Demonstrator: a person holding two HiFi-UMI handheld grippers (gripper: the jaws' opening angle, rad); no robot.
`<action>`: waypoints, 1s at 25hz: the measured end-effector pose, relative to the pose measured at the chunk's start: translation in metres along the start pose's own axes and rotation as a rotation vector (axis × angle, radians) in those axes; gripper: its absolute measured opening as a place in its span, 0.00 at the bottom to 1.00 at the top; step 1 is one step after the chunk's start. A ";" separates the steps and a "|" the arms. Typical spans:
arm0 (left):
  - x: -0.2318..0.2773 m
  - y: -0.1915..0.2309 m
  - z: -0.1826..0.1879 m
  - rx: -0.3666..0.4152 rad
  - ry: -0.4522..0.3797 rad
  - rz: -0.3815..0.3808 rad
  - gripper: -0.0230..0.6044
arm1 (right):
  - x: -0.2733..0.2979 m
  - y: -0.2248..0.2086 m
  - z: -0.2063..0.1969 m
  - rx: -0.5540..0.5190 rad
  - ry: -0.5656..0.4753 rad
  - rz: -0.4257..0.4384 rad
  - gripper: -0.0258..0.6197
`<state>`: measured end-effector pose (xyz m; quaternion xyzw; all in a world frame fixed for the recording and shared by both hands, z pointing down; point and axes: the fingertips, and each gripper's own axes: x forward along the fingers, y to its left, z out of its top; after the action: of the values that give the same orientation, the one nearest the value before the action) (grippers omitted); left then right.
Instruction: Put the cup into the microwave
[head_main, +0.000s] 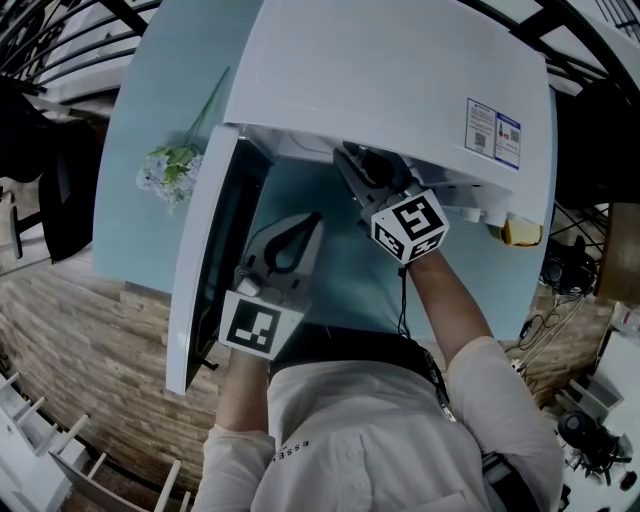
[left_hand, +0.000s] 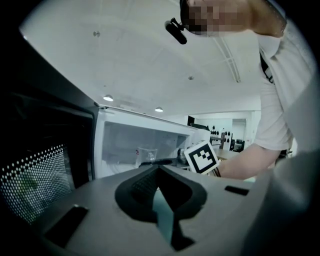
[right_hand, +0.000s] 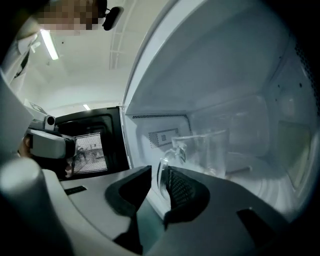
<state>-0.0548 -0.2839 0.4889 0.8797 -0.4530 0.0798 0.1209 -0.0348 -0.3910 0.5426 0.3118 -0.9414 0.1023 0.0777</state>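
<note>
- Loosely, the right gripper (right_hand: 157, 176) stands narrowly parted around the handle of the glass cup (right_hand: 210, 150), its pads not clamping it
- Cup sits upright inside the microwave (right_hand: 235, 75)
- Left gripper (left_hand: 159, 169) is closed and empty, beside the open door (head_main: 215, 250), over the worktop (head_main: 340, 270)

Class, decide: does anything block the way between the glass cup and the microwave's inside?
Nothing visible does. The door stands open and the cup already stands inside the microwave, its handle between the parted jaws of the right tool.
</note>
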 end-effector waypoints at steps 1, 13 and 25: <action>0.000 -0.002 0.000 -0.002 0.001 -0.001 0.04 | -0.001 0.002 0.000 -0.007 0.005 0.007 0.19; 0.000 -0.010 0.009 0.001 -0.016 -0.015 0.04 | -0.036 -0.002 0.008 0.010 -0.025 -0.067 0.26; -0.023 -0.031 0.079 0.079 -0.080 -0.046 0.04 | -0.118 0.035 0.081 0.042 -0.148 -0.166 0.16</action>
<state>-0.0400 -0.2714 0.4032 0.8965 -0.4335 0.0595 0.0698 0.0309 -0.3160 0.4349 0.3971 -0.9131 0.0919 0.0094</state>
